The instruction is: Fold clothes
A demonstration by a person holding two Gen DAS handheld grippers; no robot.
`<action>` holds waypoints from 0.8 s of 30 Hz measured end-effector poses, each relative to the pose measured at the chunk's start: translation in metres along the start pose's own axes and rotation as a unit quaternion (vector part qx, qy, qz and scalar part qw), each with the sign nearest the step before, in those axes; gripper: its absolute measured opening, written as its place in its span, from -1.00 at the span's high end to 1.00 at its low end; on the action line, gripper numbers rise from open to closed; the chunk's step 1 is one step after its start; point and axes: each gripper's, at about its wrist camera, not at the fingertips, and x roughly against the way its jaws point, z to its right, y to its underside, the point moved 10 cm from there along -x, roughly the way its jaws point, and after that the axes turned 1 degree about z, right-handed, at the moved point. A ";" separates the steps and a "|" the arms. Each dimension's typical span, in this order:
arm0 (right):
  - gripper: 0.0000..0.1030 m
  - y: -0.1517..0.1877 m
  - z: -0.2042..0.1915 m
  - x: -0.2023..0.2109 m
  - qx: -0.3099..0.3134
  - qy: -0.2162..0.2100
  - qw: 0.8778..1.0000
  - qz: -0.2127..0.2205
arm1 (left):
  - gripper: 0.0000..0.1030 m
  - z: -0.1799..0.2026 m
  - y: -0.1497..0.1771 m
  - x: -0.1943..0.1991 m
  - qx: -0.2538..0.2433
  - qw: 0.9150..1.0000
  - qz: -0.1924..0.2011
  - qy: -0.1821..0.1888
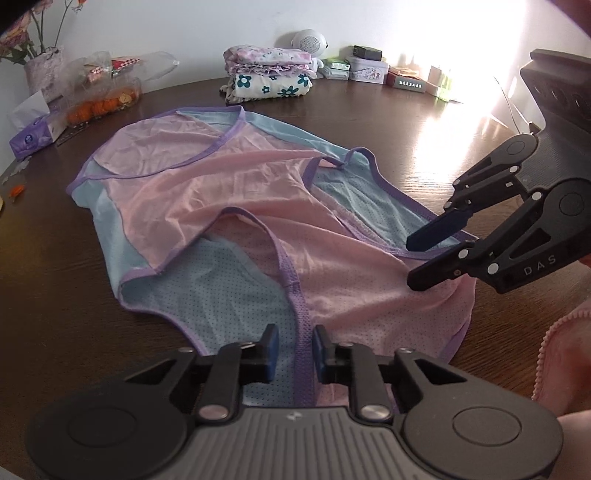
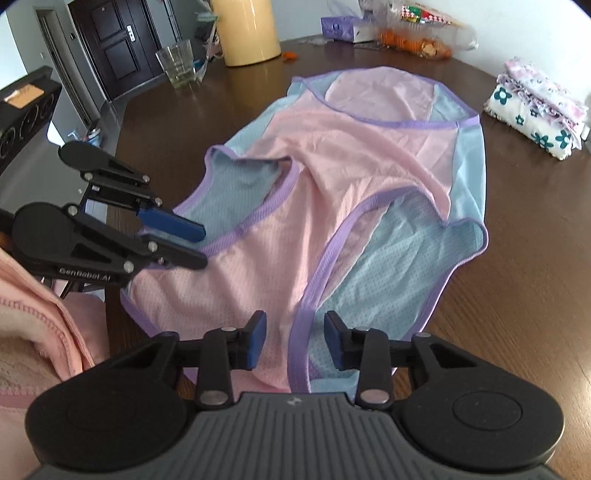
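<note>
1. Garment point(image 1: 236, 192): pink and light-blue mesh piece with purple trim, spread flat across the middle of the dark wooden table point(image 1: 55, 295). It looks laid out so its edges can be reached for the first fold; no fold looks made yet, though one pink panel lies loosely over the middle.
2. Left gripper point(image 1: 295, 350): jaws a small way apart, straddling a purple trim band point(image 1: 301, 321) at the garment's near edge. Pads don't press the cloth, so nothing is held.
3. Right gripper point(image 2: 294, 341): jaws wider apart, over the near hem on either side of a purple seam. Nothing pinched there either. Seen from the left wrist camera, its fingers sit just above the pink fabric.
4. Both tools point steeply down at the near edge, side by side; probably lined up to take two points on the hem.
5. Folded clothes stack point(image 1: 267, 75) sits at the far edge of the table, well apart; likely where finished pieces go.
6. Clutter kept clear of the work area: tissue box point(image 1: 31, 136), drinking glass point(image 2: 177, 62), yellow cylinder point(image 2: 245, 29).
</note>
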 end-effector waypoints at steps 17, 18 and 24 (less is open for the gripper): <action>0.82 0.009 -0.016 0.015 0.021 0.006 1.000 0.002 | 1.00 0.013 0.012 0.030 -0.013 1.000 0.018 0.003; 0.82 0.010 -0.016 0.015 0.020 0.006 1.000 0.002 | 1.00 0.013 0.014 0.031 -0.011 1.000 0.019 0.004; 0.82 0.017 -0.017 0.011 0.017 0.001 1.000 -0.004 | 1.00 0.012 0.021 0.032 -0.001 1.000 0.015 0.011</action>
